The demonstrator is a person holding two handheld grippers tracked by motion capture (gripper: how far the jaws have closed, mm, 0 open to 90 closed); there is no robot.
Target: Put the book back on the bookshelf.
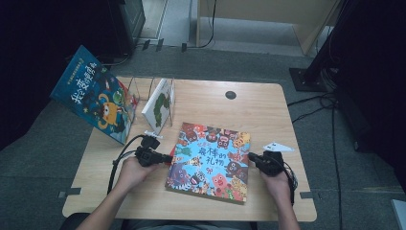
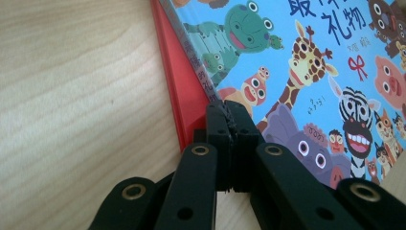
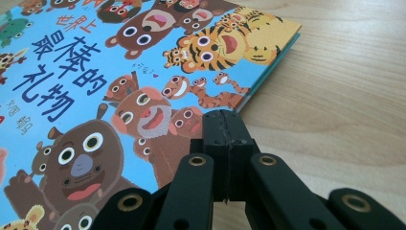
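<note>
while both hands rest on the light wooden tabletop (image 1: 268,103) near its front edge, the left gripper (image 1: 168,157) has its two black jaws pressed flat together, with nothing between them. in the left gripper view the tips of the left gripper (image 2: 233,111) touch the spine edge of the flat picture book with a blue cover full of cartoon animals (image 2: 306,72), just where the red back cover shows under it. the right gripper (image 1: 251,157) is clenched in the same way, holding nothing, and in the right gripper view its tips (image 3: 225,117) lie at the book's (image 3: 119,86) open edge, over the cover's border; i cannot tell if they touch it. the picture book (image 1: 210,160) lies flat in the middle of the tabletop, closer to the front edge, slightly turned, between the two grippers.

farther out, a thin white book with a green drawing (image 1: 159,106) stands in a clear wire book stand (image 1: 139,91) near the back left corner. a large dark blue book with an orange monster (image 1: 93,93) leans there over the left edge. a white folded paper piece (image 1: 277,146) lies near the right edge, just behind the right hand (image 1: 279,182).
</note>
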